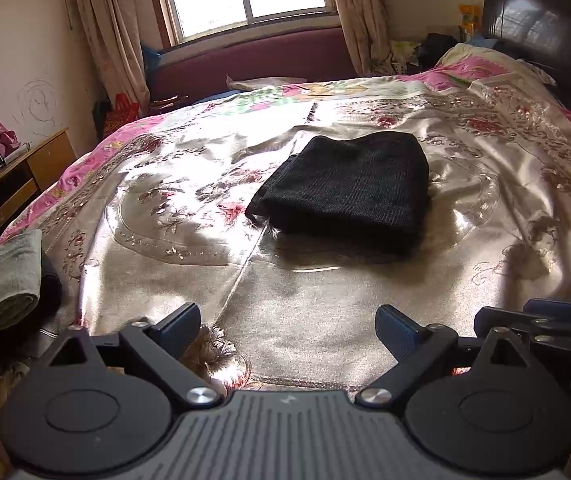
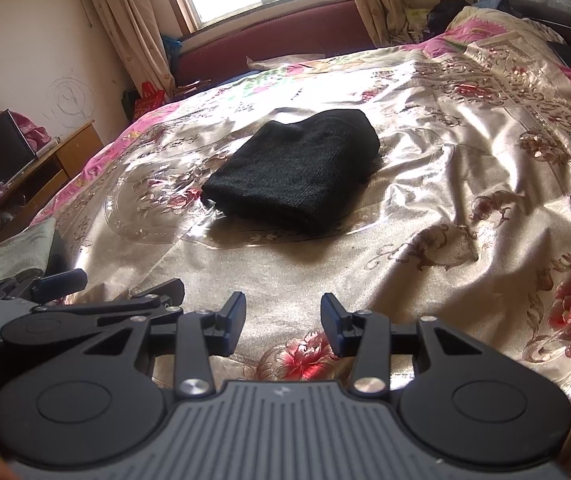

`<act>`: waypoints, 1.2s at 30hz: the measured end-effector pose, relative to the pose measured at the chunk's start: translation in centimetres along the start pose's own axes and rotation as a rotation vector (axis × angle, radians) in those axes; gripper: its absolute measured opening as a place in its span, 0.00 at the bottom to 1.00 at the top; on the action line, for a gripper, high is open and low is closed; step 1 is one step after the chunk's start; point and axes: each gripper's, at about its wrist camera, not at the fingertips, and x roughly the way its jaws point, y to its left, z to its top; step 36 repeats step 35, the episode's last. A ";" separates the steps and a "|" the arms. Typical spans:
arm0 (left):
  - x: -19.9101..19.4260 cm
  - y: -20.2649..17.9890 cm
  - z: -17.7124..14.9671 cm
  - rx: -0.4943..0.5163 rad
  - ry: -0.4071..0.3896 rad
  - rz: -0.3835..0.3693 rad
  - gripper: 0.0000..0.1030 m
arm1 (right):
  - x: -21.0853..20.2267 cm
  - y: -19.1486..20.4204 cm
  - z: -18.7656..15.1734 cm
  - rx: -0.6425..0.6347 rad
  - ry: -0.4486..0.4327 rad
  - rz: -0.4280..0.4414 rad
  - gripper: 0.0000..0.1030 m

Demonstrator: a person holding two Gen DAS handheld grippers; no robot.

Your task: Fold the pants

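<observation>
The black pants (image 1: 345,188) lie folded into a compact rectangle in the middle of the bed (image 1: 189,288); the right wrist view shows the same pants (image 2: 293,172) a little to the left of centre. My left gripper (image 1: 288,330) hovers over the near part of the bedspread, well short of the pants, open wide with nothing between its fingers. My right gripper (image 2: 282,326) hangs beside it, also short of the pants, its fingers parted and empty. Each gripper shows at the edge of the other's view.
The bed (image 2: 465,200) has a shiny floral cover with wrinkles on the right. A folded grey-green cloth (image 1: 3,276) lies at the bed's near left corner. A wooden desk (image 1: 17,176) with a dark screen stands left; a window and curtains are behind; a dark headboard (image 1: 545,32) is far right.
</observation>
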 end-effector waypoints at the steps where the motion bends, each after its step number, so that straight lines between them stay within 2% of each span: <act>1: 0.0 0.0 0.0 -0.001 0.001 0.000 1.00 | 0.0 0.0 0.0 0.000 0.000 -0.001 0.42; 36: -0.4 -0.5 -0.1 0.022 -0.017 0.023 1.00 | -0.3 -0.2 -0.2 0.017 -0.005 -0.002 0.42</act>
